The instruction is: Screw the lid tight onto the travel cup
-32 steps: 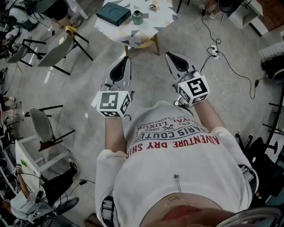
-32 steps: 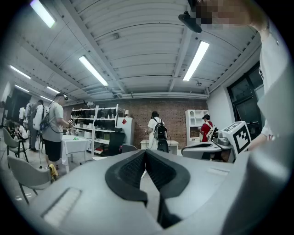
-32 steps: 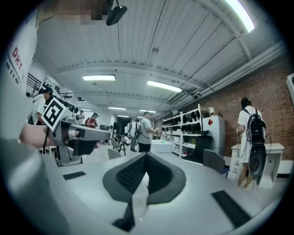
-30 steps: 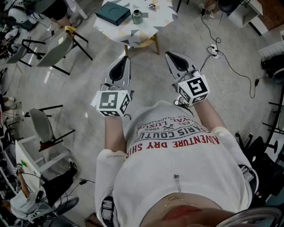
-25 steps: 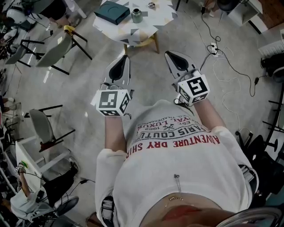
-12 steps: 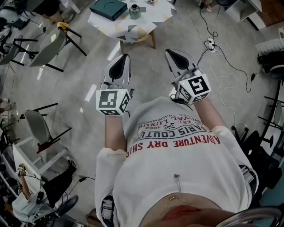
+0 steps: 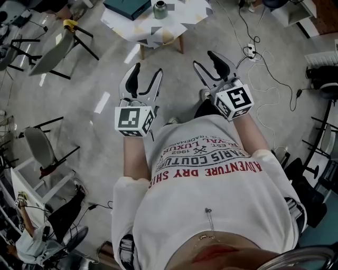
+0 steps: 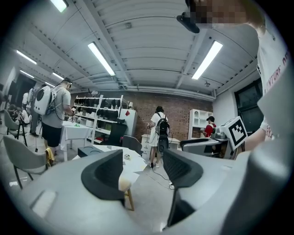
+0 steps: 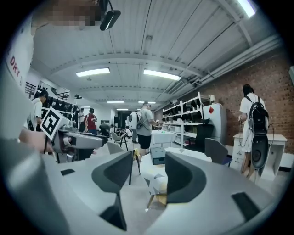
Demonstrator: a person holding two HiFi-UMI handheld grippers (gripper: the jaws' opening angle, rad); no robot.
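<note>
Travel cup (image 7: 160, 9) stands on the tabletop (image 7: 170, 30), back from its near edge beside a teal box (image 7: 127, 6), well apart from me. My left claw (image 7: 146, 75) and right claw (image 7: 207, 60) have just been opening, both empty. I'd approach squarely and steady the cup before twisting.

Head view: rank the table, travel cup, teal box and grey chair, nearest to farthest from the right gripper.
1. The table: just ahead of the right gripper.
2. The travel cup: on the table, further left.
3. The teal box: left of the cup.
4. The grey chair: on the floor, far left.
</note>
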